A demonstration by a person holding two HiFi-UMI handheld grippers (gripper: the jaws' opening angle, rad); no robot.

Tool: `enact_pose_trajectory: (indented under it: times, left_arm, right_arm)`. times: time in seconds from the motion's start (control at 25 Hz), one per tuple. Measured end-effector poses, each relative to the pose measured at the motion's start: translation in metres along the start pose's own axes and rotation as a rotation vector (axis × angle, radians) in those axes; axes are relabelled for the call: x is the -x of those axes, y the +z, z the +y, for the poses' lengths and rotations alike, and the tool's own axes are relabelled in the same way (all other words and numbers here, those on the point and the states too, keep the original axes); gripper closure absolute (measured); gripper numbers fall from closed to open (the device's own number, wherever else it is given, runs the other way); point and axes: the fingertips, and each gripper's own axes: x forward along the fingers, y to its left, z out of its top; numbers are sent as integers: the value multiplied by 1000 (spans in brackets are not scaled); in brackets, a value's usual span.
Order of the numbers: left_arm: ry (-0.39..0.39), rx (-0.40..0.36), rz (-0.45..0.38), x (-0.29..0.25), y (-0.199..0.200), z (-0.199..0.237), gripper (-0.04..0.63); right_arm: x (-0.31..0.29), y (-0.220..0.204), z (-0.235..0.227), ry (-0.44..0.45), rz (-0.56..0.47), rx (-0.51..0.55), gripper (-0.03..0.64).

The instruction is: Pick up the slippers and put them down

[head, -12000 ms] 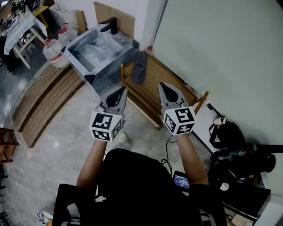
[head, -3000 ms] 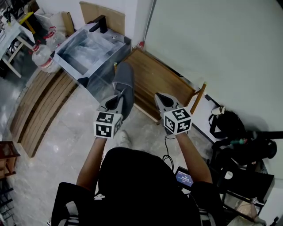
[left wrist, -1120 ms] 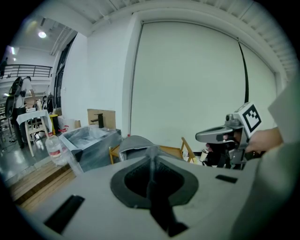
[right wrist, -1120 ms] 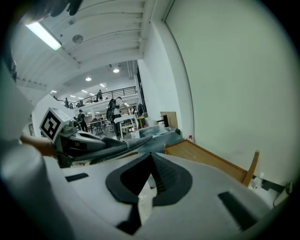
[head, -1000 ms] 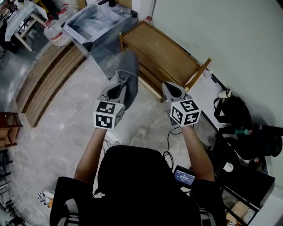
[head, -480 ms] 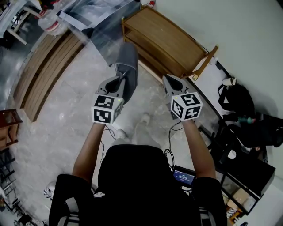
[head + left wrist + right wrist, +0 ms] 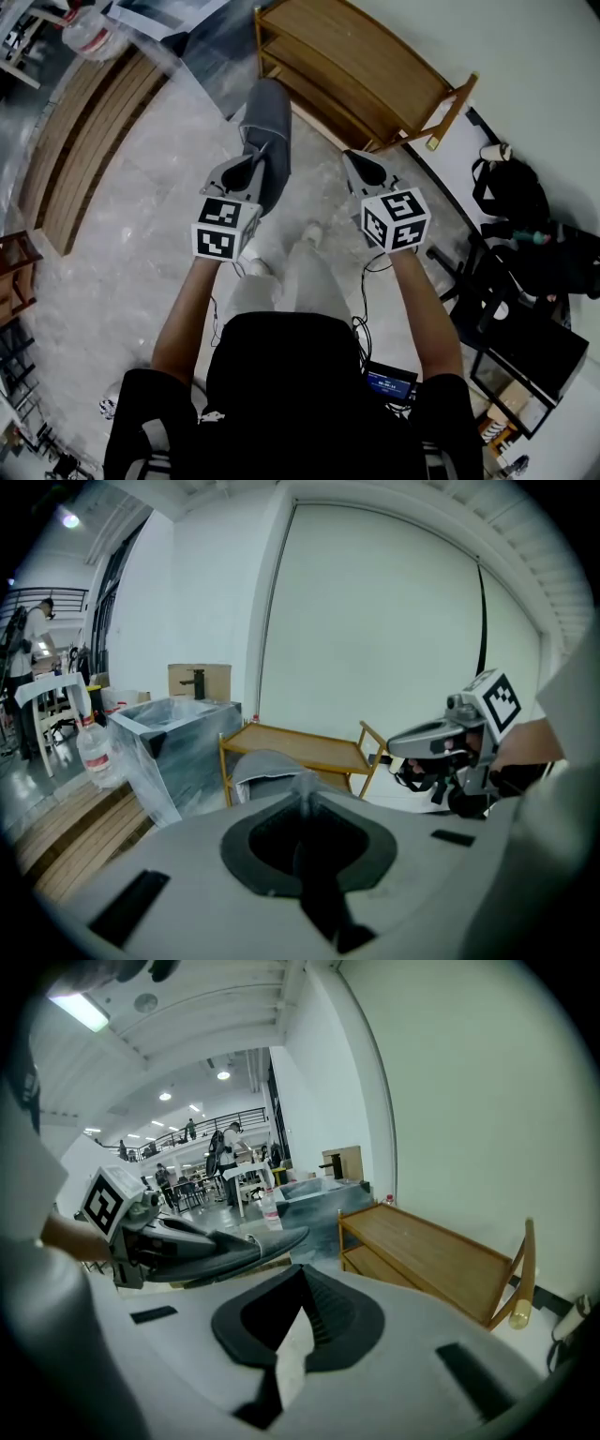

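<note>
**A:** What could go wrong from here?

**B:** The slipper (image 7: 265, 122) is held by one end only in the left claw (image 7: 255, 164). The rest sticks out toward 12 o'clock, in the air above the floor (image 7: 141, 234). With so thin a hold I'd guess it could sag, twist or slide free, and then it falls instead of being set down. If it is let go from high up, it may land on its side or upside down. The wooden rack (image 7: 375, 66) stands at 1 o'clock, so a swing that way could knock the free end against its frame.

**A:** And the claws?

**B:** The left claw's jaws are almost together, pinching the slipper's edge. The right claw (image 7: 354, 161) is at 3 o'clock from the left one. Its jaws are pressed together with nothing between them, and it touches nothing.

**A:** Is there a second slipper?

**B:** None shows in these views.
</note>
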Motion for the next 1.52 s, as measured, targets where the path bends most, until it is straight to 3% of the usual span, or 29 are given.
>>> enact_pose_trajectory:
  times: [0.48, 1.52]
  left_arm:
    - [-37, 33, 44, -64, -98, 13, 578]
    - [-28, 55, 6, -221, -286, 42, 578]
  right_arm:
    - [-65, -89, -14, -10, 20, 7, 626]
    - [-194, -277, -66, -14, 8, 36, 626]
